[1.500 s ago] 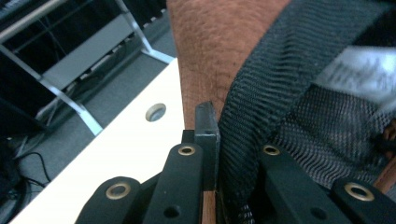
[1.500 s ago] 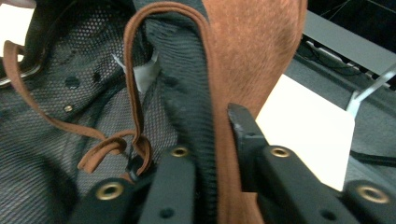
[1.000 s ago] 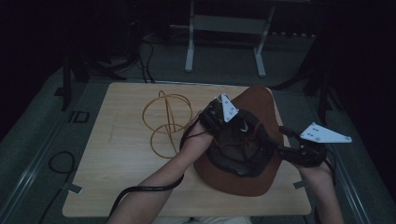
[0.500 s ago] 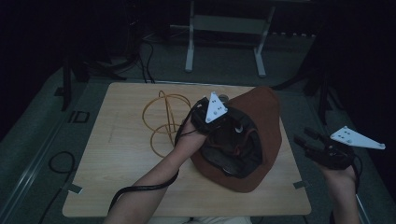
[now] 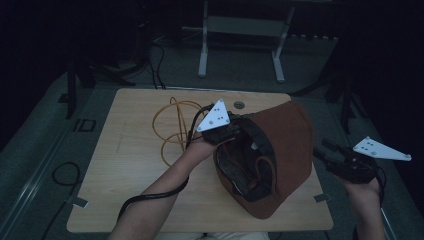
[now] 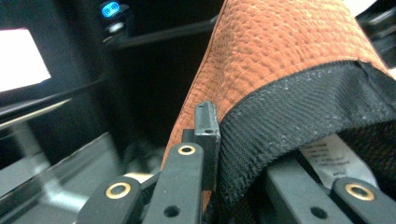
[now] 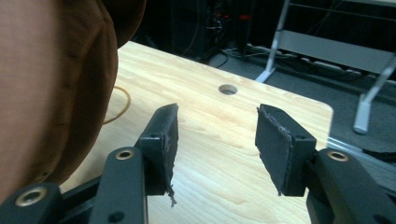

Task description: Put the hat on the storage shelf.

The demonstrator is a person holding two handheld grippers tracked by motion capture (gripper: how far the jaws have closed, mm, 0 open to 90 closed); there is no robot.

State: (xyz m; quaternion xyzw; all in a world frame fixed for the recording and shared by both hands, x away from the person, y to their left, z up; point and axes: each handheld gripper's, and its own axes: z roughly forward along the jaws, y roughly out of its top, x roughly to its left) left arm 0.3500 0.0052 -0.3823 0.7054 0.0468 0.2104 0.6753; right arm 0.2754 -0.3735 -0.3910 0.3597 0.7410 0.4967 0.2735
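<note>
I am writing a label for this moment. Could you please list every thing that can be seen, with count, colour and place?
hat: one, brown with black inner band, right half of table, tipped up
wire stand: one, golden, table centre-left, beside the hat
table: one, light wood, centre
metal frame: one, grey, on floor behind table
left gripper: one, black, shut on the hat's rim
right gripper: one, black, open, off the table's right edge

Hat: rust-brown outer surface with pebbled grain; black woven lining band bearing a white label. Beside the hat, table: pale wood grain. On the table, wire loops: yellow-orange. Gripper jaws: black, brass-coloured rivets.
</note>
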